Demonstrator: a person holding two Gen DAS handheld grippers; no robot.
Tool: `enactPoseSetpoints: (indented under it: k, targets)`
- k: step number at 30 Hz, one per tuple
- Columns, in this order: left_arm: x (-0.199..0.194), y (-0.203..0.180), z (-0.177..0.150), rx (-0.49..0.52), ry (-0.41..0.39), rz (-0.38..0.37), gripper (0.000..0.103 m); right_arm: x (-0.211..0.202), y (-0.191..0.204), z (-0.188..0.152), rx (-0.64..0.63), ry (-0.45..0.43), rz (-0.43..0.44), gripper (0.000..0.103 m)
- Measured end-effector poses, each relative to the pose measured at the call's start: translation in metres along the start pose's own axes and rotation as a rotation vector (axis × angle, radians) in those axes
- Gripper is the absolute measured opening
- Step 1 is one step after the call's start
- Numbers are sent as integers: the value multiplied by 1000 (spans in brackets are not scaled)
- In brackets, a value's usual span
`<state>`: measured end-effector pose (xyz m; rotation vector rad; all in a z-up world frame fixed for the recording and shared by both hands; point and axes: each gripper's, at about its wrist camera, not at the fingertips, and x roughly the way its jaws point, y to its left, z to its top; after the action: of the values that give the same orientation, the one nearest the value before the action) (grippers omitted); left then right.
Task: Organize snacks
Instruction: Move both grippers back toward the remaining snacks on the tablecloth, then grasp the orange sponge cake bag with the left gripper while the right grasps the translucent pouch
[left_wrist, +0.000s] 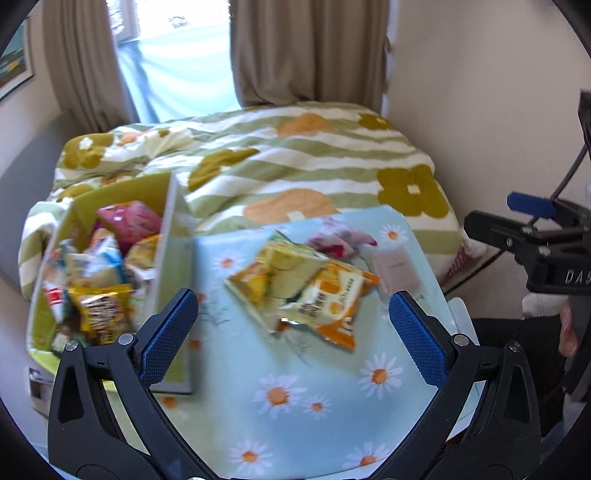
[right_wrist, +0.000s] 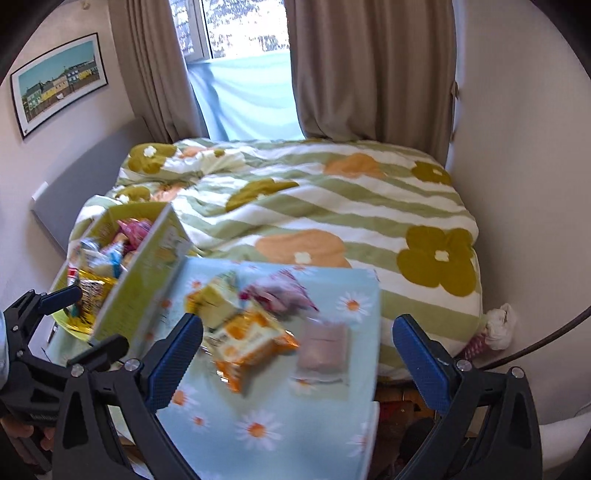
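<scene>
My green box (left_wrist: 168, 258) sits packed with snack bags (left_wrist: 99, 277); both my left gripper (left_wrist: 291, 332) and right gripper (right_wrist: 299, 354) are spread, holding nothing.

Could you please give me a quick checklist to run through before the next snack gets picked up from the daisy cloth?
1. Left tool open and empty: ok.
2. Right tool open and empty: ok.
3. Orange packet free on top of the pile: ok.
4. Green box open, with room left: cannot tell, it looks quite full.
5. Pink packet lying apart, easy to take: ok.
</scene>
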<state>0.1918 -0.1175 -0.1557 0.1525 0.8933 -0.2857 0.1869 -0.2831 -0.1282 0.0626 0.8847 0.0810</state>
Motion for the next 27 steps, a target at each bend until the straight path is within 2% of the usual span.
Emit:
enactPoseSetpoints:
  k: [8, 15, 21, 27]
  targets:
    - [75, -42, -12, 130, 94, 43, 103, 56, -48, -18, 13, 108, 29, 103]
    - [130, -59, -23, 269, 165, 76, 103, 107, -59, -41, -10, 213, 52, 103]
    - [153, -66, -26, 340, 204, 55, 101, 131, -57, -51, -6, 259, 77, 102]
    - [170, -71, -28, 345, 250, 33, 97, 144, -58, -54, 10, 287, 92, 99]
